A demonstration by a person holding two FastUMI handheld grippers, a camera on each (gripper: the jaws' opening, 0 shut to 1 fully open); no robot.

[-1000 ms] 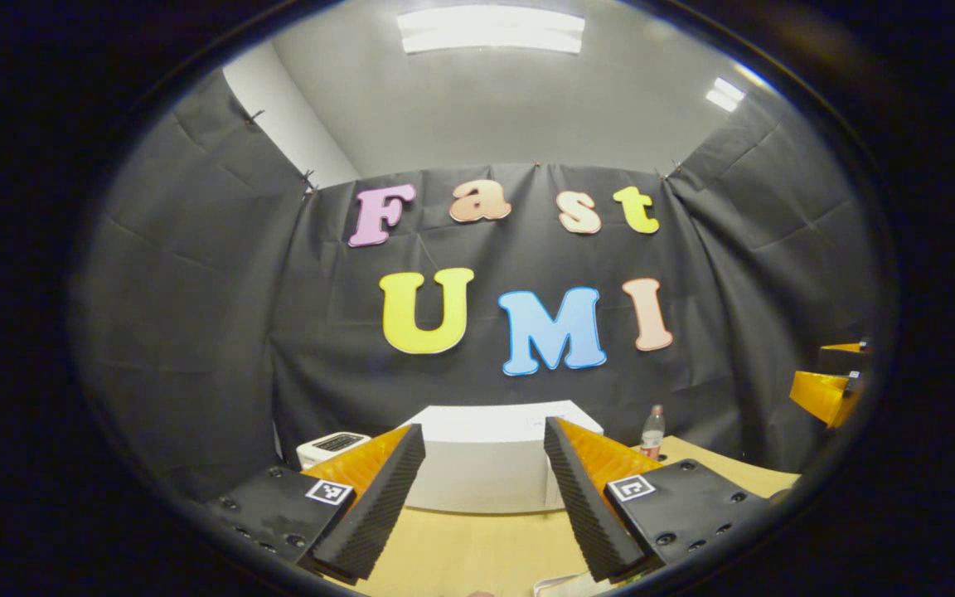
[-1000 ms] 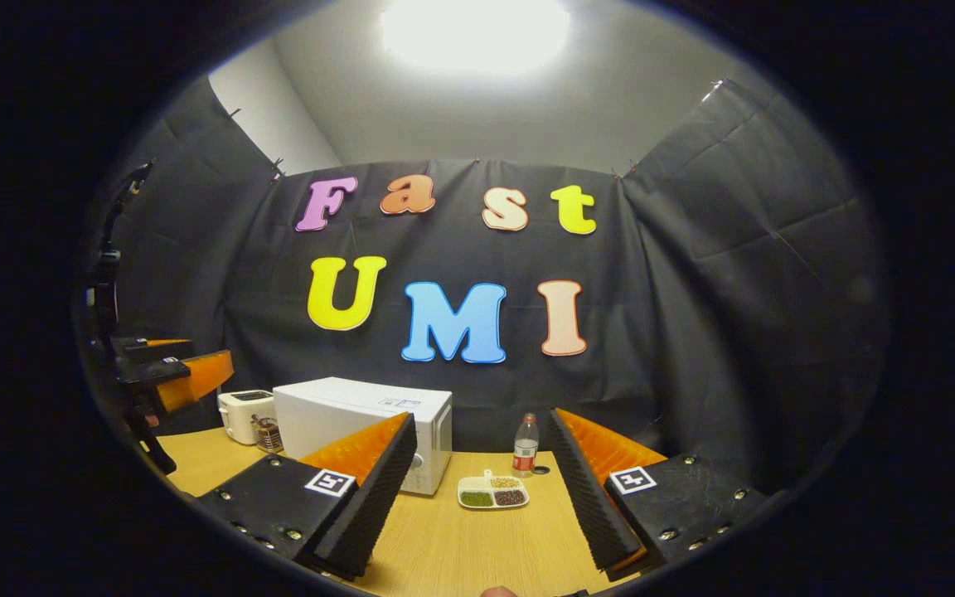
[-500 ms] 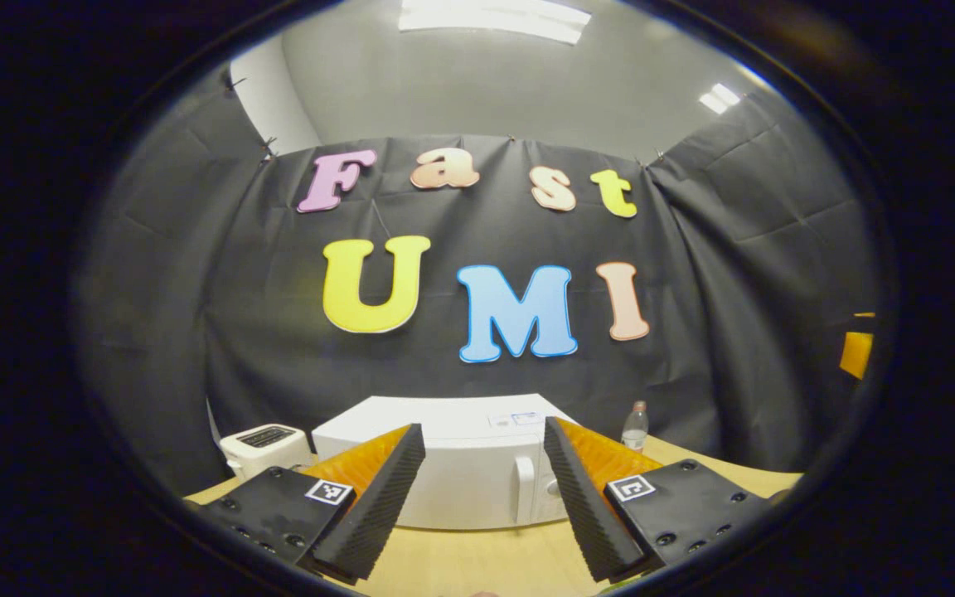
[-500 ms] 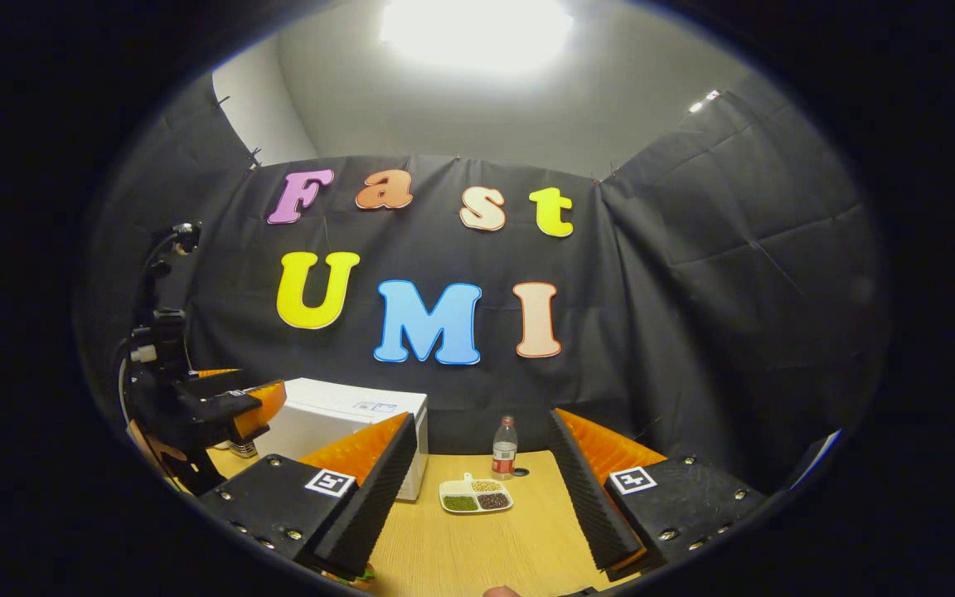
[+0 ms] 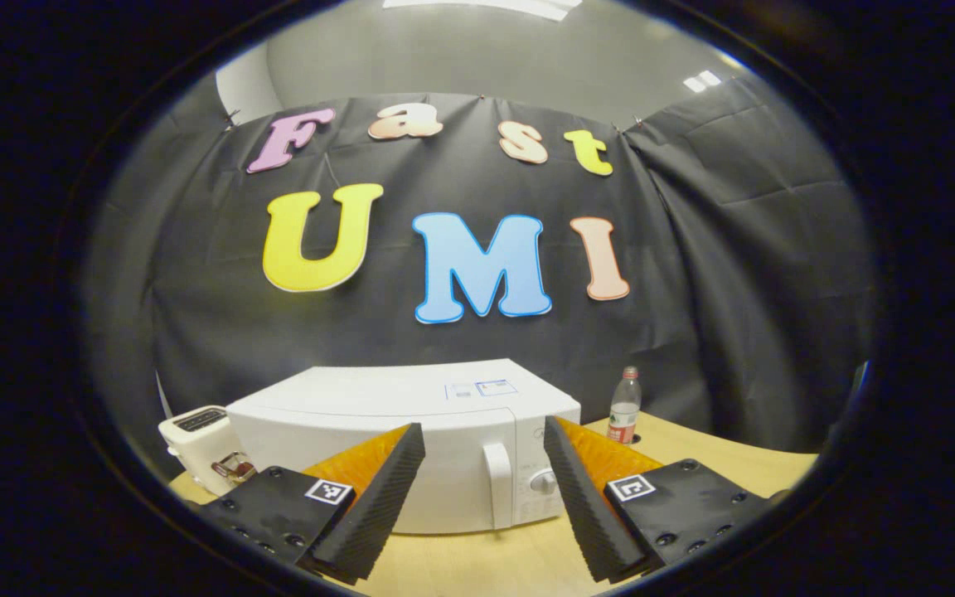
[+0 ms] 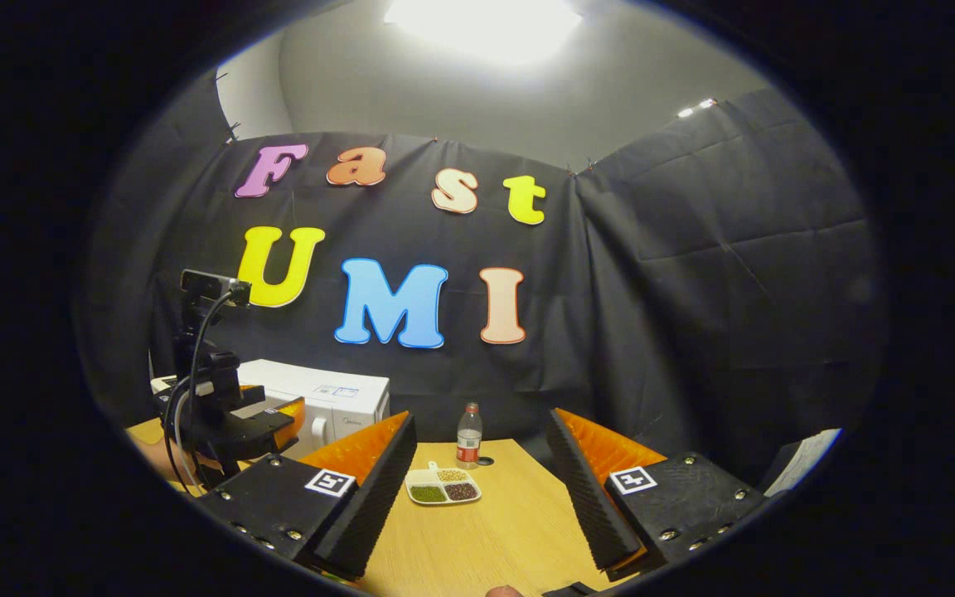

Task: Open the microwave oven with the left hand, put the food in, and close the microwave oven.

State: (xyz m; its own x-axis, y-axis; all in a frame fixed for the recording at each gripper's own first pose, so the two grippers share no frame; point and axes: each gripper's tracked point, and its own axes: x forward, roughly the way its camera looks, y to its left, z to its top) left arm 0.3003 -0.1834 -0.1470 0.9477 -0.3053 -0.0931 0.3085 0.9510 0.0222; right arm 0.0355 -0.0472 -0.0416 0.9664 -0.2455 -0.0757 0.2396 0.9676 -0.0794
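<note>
A white microwave oven (image 5: 411, 414) stands on the wooden table with its door shut and a vertical handle (image 5: 497, 485) left of a round knob. My left gripper (image 5: 484, 497) hangs open just in front of it, the handle between its fingers but farther off. In the right gripper view the microwave oven (image 6: 336, 402) sits at the left, with the left gripper (image 6: 266, 423) in front of it. A white divided food tray (image 6: 443, 487) with beans lies on the table. My right gripper (image 6: 482, 489) is open, the tray beyond it.
A white toaster (image 5: 196, 435) stands left of the microwave. A plastic bottle (image 5: 624, 408) with a red label stands right of it, also the bottle (image 6: 467, 438) behind the tray. The wooden table (image 6: 486, 539) stretches toward me.
My left gripper has come closer to the microwave, which looks larger and now shows its handle. The right gripper view has swung right, so microwave and tray slid left.
</note>
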